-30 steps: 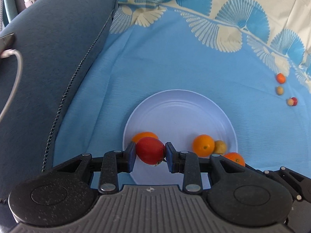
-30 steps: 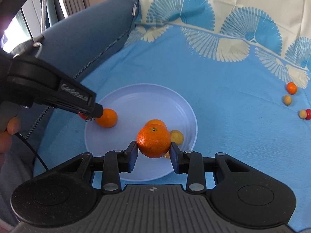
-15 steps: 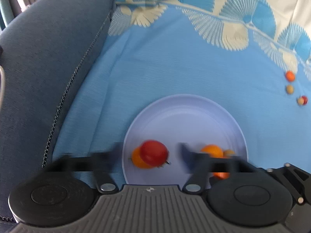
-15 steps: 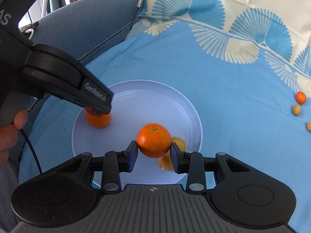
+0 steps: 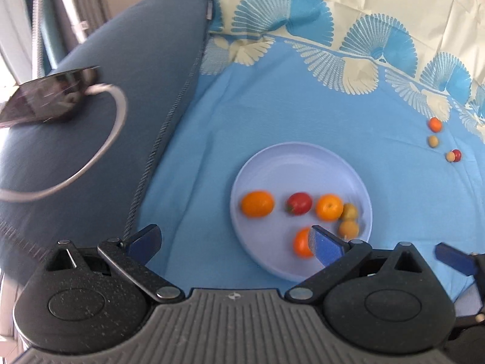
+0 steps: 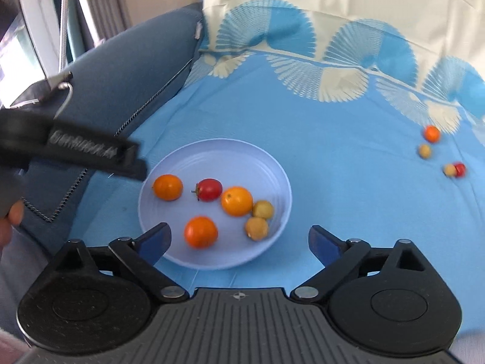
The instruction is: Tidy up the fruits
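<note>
Left wrist view: While the left tongs stood spread wide with nothing between the pads, the lavender plate lay ahead on the blue cloth. It carried a red tomato, three oranges, one at the plate's left, and two small yellowish fruits.
Left tongs, change: their jaws had just been opening; a second earlier they pinched the tomato, which now sat free on the plate.
Right wrist view: the right tongs also gaped wide and held nothing. The nearest orange lay on the plate between the pads without touching them.
Right tongs, change: their jaws had just been opening; earlier they clamped this orange.
Still loose: four small fruits lay well apart from the plate, far right on the cloth.
Risk: the freed round fruits could roll off the shallow plate, since the soft cloth may tilt it.
Risk: the two tongs worked close together and could knock each other, or the plate.
</note>
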Demonstrator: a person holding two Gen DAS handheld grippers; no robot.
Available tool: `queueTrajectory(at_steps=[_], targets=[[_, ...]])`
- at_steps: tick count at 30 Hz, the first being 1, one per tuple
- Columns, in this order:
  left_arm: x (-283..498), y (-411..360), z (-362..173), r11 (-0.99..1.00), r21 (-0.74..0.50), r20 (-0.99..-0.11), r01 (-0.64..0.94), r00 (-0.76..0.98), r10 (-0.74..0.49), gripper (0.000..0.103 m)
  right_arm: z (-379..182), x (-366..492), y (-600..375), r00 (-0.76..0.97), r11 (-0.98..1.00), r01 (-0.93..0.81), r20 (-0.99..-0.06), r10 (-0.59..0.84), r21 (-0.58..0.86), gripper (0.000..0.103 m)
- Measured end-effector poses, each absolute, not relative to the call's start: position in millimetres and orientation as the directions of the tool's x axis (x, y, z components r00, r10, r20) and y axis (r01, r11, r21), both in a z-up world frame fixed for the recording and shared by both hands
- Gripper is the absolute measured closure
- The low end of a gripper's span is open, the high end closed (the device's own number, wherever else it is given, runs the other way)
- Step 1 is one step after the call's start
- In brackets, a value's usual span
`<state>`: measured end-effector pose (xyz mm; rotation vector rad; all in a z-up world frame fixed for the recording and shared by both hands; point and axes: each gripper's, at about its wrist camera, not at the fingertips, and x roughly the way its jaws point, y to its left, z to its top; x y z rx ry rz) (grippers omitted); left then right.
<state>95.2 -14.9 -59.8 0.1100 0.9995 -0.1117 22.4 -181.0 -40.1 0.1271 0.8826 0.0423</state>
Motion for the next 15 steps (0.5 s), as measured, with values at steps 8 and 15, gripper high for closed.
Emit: queueTrajectory(at_steps=[8,15], targets=[[45,2,-39,0.991,0.041,-0.813,0.124,0.581,-0.039,0.000,-6,-36,-163,0.730,0.998,-0.005,-0.682,0.048,0.064,0.001],[7,6,-29,0.995,0.036,-0.798,0.091,0.602,-0.026,0.000,14,-62,-162,0.786,0.999,0.011,-0.618,0.022,0.049,0.001]])
